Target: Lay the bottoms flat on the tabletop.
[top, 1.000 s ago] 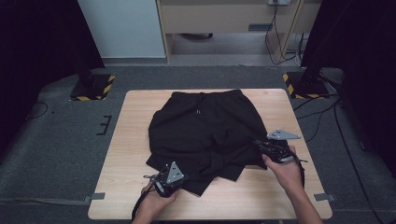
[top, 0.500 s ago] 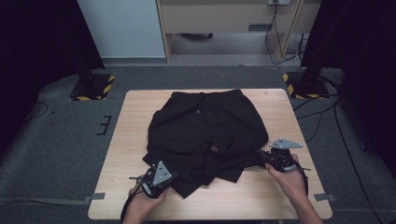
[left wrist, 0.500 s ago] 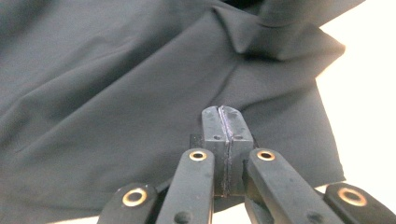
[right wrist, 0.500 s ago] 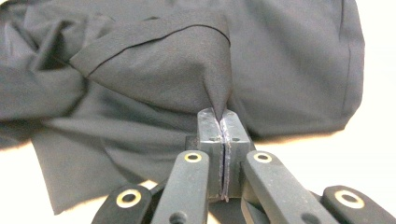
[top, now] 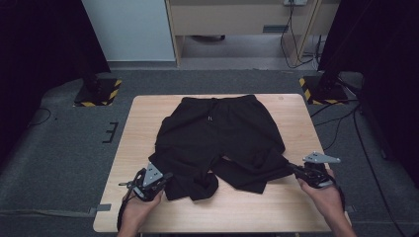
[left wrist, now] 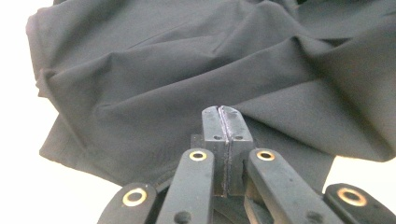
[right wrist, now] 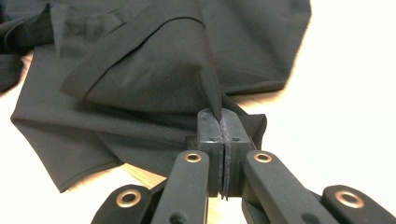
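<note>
Black shorts lie spread on the wooden tabletop, waistband and drawstring toward the far edge, the two legs toward the person. The fabric is rumpled across the lower half, with folds gathered between the legs.

Left tool: held in the left hand at the near left part of the tabletop, tip at the hem of the left leg. In the left gripper view the left tool has its jaws pressed together with no gap, and the cloth of the shorts runs up to and around them; a pinch of fabric appears to be clamped at the tip, the cloth drawn into ridges that fan out from it.

Right tool: held in the right hand at the near right part of the tabletop, tip at the hem of the right leg. In the right gripper view the right tool is likewise closed, with a corner of the shorts caught between the jaws; the fabric rises from the seam of the jaws in a taut, tent-like fold, and the layer beneath lies flat on the wood.

The two tools are well apart, one at each leg. A grey plate sits on top of each tool.
</note>
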The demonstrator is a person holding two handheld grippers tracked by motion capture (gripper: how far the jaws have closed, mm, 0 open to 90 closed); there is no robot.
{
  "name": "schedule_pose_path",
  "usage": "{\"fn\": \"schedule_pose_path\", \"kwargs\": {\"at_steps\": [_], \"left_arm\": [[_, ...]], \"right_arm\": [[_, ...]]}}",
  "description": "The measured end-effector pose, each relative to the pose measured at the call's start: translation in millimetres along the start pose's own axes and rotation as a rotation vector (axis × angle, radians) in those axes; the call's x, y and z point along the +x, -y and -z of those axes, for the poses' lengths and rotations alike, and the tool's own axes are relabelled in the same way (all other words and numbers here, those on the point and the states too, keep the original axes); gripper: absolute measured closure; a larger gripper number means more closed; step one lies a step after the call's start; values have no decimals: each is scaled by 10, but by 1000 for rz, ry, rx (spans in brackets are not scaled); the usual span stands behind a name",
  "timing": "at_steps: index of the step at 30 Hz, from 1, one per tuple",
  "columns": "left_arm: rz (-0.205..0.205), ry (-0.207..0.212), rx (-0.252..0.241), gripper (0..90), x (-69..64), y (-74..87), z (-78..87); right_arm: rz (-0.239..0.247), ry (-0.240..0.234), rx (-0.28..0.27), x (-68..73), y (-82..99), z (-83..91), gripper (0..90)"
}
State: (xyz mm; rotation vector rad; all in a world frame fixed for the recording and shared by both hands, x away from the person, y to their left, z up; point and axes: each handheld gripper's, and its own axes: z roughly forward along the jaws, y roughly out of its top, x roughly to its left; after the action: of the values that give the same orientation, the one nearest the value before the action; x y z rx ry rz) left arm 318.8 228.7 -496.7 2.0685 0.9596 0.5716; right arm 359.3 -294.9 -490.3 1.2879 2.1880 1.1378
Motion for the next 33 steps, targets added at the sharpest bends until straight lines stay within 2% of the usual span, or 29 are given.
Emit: {"fn": "schedule_pose_path", "kwargs": {"at_steps": [3, 4, 9, 11, 15, 16, 19, 20, 23, 24, 25, 29, 30, 32, 33], "left_arm": [[6, -18, 0, 900, 45, 2, -4], [20, -22, -2, 900, 70, 11, -20], [43, -36, 14, 900, 151, 61, -42], [62, -41, 14, 900, 197, 95, -19], [80, -50, 17, 900, 225, 136, 19], [84, -62, 25, 900, 240, 154, 33], [87, -76, 30, 900, 260, 167, 33], [96, -84, 32, 900, 273, 179, 17], [104, -87, 40, 900, 296, 190, -13], [111, -89, 39, 900, 304, 194, -30], [118, -91, 41, 900, 316, 196, -40], [141, -103, 47, 900, 365, 229, -42], [145, -100, 52, 899, 369, 250, -48], [139, -96, 67, 899, 368, 278, -60], [139, -89, 70, 897, 366, 285, -68]], "right_arm": [[2, 19, 2, -72, -30, 94, 894], [1, 30, -1, -117, -58, 146, 894], [-9, 39, -15, -174, -84, 228, 894], [1, 28, -30, -123, -38, 275, 894], [8, 27, -24, -104, 46, 299, 894], [3, 29, -13, -136, 125, 304, 894], [-17, 33, -9, -188, 181, 299, 893], [-43, 35, -13, -235, 208, 274, 892], [-58, 31, -16, -258, 203, 229, 891], [-68, 16, -18, -255, 167, 136, 890], [-68, 16, -18, -255, 167, 136, 890], [-72, -4, -11, -195, 58, -88, 888], [-67, -16, -5, -150, -13, -202, 883], [-71, -19, -3, -126, -41, -244, 879], [-57, -27, 8, -65, -123, -375, 863]]}}
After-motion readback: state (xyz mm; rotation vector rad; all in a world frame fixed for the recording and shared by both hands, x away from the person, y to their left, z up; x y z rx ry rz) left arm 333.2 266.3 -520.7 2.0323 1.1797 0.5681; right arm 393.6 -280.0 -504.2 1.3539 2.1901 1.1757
